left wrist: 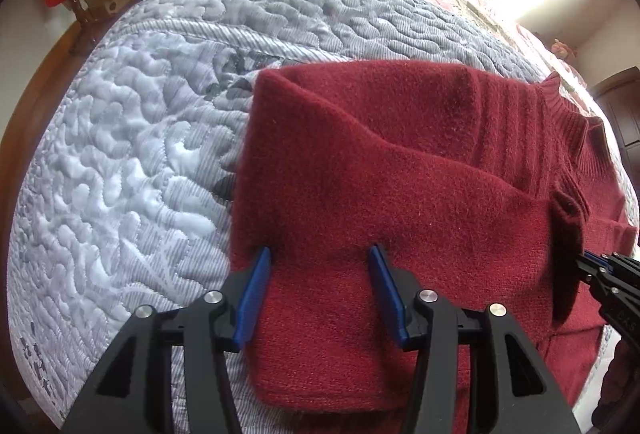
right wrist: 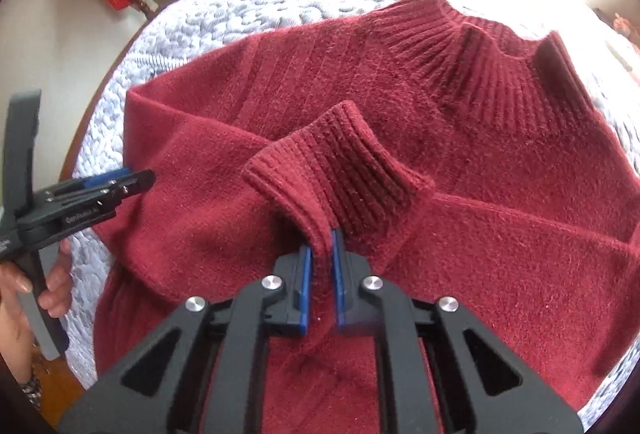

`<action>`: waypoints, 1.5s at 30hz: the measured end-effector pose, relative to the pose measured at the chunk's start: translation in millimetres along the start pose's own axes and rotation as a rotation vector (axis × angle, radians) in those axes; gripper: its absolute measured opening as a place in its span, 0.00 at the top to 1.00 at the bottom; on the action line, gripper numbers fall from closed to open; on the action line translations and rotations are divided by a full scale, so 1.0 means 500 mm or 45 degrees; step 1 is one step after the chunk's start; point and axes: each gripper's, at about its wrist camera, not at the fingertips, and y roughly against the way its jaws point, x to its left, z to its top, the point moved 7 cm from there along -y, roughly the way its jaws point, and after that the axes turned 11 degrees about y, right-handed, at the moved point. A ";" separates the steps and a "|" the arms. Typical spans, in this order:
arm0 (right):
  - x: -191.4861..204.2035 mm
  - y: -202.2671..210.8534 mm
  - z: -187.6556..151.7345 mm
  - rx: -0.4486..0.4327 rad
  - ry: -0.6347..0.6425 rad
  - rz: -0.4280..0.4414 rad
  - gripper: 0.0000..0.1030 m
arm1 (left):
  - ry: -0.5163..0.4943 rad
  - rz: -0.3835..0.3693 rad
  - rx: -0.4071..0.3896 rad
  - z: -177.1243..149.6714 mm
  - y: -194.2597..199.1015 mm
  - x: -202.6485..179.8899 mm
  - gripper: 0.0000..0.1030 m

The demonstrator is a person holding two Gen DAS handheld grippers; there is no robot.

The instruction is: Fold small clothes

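Garment: a dark red sweater [right wrist: 400,106] is laid flat on the quilted bed [left wrist: 132,138], with the ribbed collar at the far end.
Step in hand: the sleeves are being folded in across the body.
Right tool [right wrist: 320,254]: nearly closed, the ribbed cuff [right wrist: 340,162] is pinched between its blue pads and held lifted over the chest.
Left tool [left wrist: 318,262]: spread wide, nothing gripped, poised over the folded left edge.
Next move: the cuff is probably to be laid down flat and released; wrinkle-free placement is called for.
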 end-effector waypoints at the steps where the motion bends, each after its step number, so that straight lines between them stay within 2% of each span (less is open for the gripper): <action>1: -0.013 0.016 -0.010 -0.033 -0.038 0.011 0.93 | 0.002 -0.001 -0.001 0.002 0.000 0.002 0.50; 4: -0.064 0.061 -0.064 -0.105 -0.196 0.058 0.92 | 0.000 0.007 -0.012 0.001 -0.001 0.002 0.50; 5: -0.084 0.069 -0.091 -0.107 -0.259 0.080 0.87 | -0.001 0.010 -0.015 0.002 -0.003 0.003 0.49; 6: -0.102 0.073 -0.117 -0.104 -0.307 0.092 0.75 | -0.004 0.017 -0.019 0.002 -0.003 0.001 0.49; 8: -0.131 0.077 -0.166 -0.098 -0.359 0.094 0.58 | -0.008 0.033 -0.026 0.000 -0.001 -0.005 0.49; 11: -0.169 0.088 -0.209 -0.111 -0.423 0.145 0.49 | 0.017 0.016 -0.032 0.000 0.018 -0.011 0.48; 14: -0.200 0.093 -0.214 -0.137 -0.482 0.195 0.48 | 0.080 -0.027 -0.064 0.004 0.058 -0.005 0.47; 19: -0.212 0.071 -0.180 -0.105 -0.443 0.207 0.48 | 0.096 0.008 -0.123 0.013 0.105 0.013 0.45; 22: -0.207 0.051 -0.157 -0.081 -0.420 0.204 0.52 | 0.092 0.035 -0.157 0.021 0.123 0.023 0.44; 24: -0.199 0.039 -0.141 -0.062 -0.397 0.194 0.74 | 0.113 0.035 -0.161 0.026 0.131 0.032 0.44; 25: -0.194 0.036 -0.135 -0.048 -0.368 0.173 0.78 | 0.124 0.040 -0.165 0.028 0.134 0.039 0.44; 26: -0.190 0.038 -0.129 -0.044 -0.338 0.158 0.87 | 0.132 0.047 -0.167 0.029 0.136 0.046 0.44; 29: -0.184 0.068 -0.120 -0.078 -0.260 0.125 0.91 | 0.156 0.057 -0.164 0.031 0.137 0.055 0.43; 33: -0.209 0.146 -0.125 -0.200 -0.287 0.196 0.95 | 0.156 0.067 -0.161 0.031 0.130 0.050 0.43; 38: -0.281 0.260 -0.152 -0.329 -0.335 0.129 0.95 | 0.112 0.056 -0.146 0.030 0.111 0.009 0.43; 43: -0.360 0.319 -0.211 -0.346 -0.394 0.010 0.95 | 0.058 0.052 -0.109 0.031 0.070 -0.043 0.43; 45: -0.383 0.315 -0.239 -0.328 -0.439 0.020 0.95 | 0.029 0.061 -0.087 0.031 0.047 -0.064 0.43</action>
